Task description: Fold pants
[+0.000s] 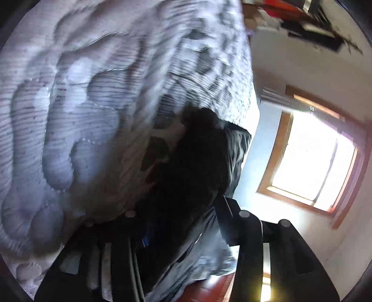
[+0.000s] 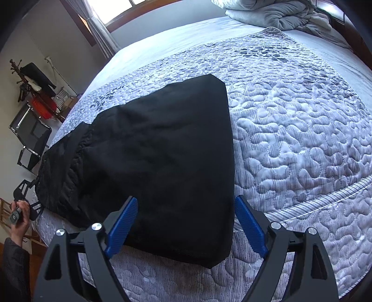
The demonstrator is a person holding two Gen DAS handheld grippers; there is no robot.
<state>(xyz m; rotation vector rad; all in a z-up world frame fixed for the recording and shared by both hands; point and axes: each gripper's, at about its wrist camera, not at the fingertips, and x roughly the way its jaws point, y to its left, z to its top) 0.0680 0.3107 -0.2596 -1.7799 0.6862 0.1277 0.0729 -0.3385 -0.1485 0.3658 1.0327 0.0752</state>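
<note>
The black pants (image 2: pixel 158 162) lie folded on the quilted bedspread (image 2: pixel 302 139), near the bed's front-left corner, waistband end bunched at the left edge. That dark cloth swallows every crease, so the number of layers is anyone's guess. Over the near hem hangs the right gripper (image 2: pixel 186 223), blue pads (image 2: pixel 122 225) spread wide, one over the cloth, one at its right edge, nothing pinched. Far left, at the waistband, sits the left gripper (image 2: pixel 25 192) in a hand (image 2: pixel 19 220), small and half cut off by the frame. Its own camera is blurred: dark fabric (image 1: pixel 200 162) fills the space by the fingers (image 1: pixel 234 223), but whether they clamp it I cannot tell. A rumpled duvet (image 2: pixel 279 14) is heaped at the head, a bright window (image 1: pixel 311 158) beyond.
</note>
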